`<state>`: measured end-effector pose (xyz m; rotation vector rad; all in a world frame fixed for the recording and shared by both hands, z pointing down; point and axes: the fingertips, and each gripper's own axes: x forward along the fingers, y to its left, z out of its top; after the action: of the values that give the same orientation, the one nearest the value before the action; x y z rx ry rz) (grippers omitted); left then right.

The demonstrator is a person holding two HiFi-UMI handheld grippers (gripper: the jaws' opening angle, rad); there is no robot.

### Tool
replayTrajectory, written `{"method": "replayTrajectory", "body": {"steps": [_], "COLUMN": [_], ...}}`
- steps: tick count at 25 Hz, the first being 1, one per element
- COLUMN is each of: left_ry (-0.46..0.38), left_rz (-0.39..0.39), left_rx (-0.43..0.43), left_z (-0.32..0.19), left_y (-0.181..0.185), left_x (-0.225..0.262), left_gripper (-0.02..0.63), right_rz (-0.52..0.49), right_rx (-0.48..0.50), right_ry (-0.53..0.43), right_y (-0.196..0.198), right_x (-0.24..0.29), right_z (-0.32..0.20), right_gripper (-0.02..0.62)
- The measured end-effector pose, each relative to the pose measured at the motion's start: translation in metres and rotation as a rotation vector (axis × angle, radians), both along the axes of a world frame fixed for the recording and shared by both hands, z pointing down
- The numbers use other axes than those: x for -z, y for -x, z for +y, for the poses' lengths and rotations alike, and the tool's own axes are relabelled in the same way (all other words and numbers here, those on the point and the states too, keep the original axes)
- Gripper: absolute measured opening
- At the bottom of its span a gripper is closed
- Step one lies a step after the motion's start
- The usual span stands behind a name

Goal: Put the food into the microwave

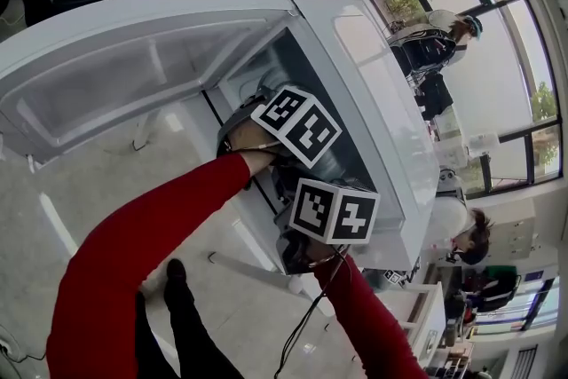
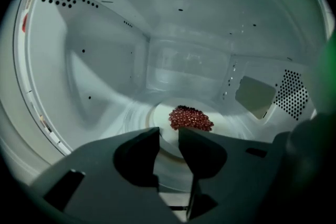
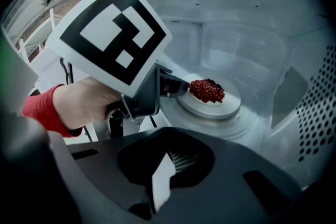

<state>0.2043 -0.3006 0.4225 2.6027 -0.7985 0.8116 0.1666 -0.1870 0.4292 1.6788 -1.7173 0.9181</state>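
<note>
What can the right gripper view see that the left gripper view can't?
Only the right gripper view: the person's hand and red sleeve holding the left gripper, with its black-and-white marker cube. Only the left gripper view: the empty gap between that gripper's parted jaws. Both: the heap of red food on its white plate inside the microwave.

Red sleeves (image 1: pixel 133 271), dark grippers (image 2: pixel 169 136) (image 3: pixel 167 134) with black-and-white marker cubes (image 1: pixel 298 125), seemingly black cable (image 1: pixel 304 319).

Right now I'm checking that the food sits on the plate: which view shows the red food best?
The right gripper view: red food heaped on the plate, in clear sight. The left gripper view shows it too, its plate partly behind the jaws. The head view hides it.
</note>
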Motion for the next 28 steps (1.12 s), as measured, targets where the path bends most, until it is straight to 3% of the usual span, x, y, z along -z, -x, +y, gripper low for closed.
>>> {"method": "replayTrajectory", "body": {"steps": [15, 20, 28], "left_ry": [0.018, 0.004, 0.029], "left_rz": [0.049, 0.103, 0.208], "left_rx": [0.018, 0.069, 0.086], "left_z": [-0.002, -0.011, -0.006], "left_y": [0.002, 0.018, 0.044], "left_x": [0.001, 0.009, 0.023], "left_gripper": [0.121, 0.039, 0.011], "right_rz": [0.011, 0.013, -0.022], "right_rx": [0.006, 0.012, 0.022], "right_ry": [-0.008, -0.028, -0.081], "right_y": [0.000, 0.002, 0.016], "right_x": [0.000, 0.002, 0.009], "right_z": [-0.001, -0.003, -0.006], "right_gripper": [0.014, 0.014, 0.014]}}
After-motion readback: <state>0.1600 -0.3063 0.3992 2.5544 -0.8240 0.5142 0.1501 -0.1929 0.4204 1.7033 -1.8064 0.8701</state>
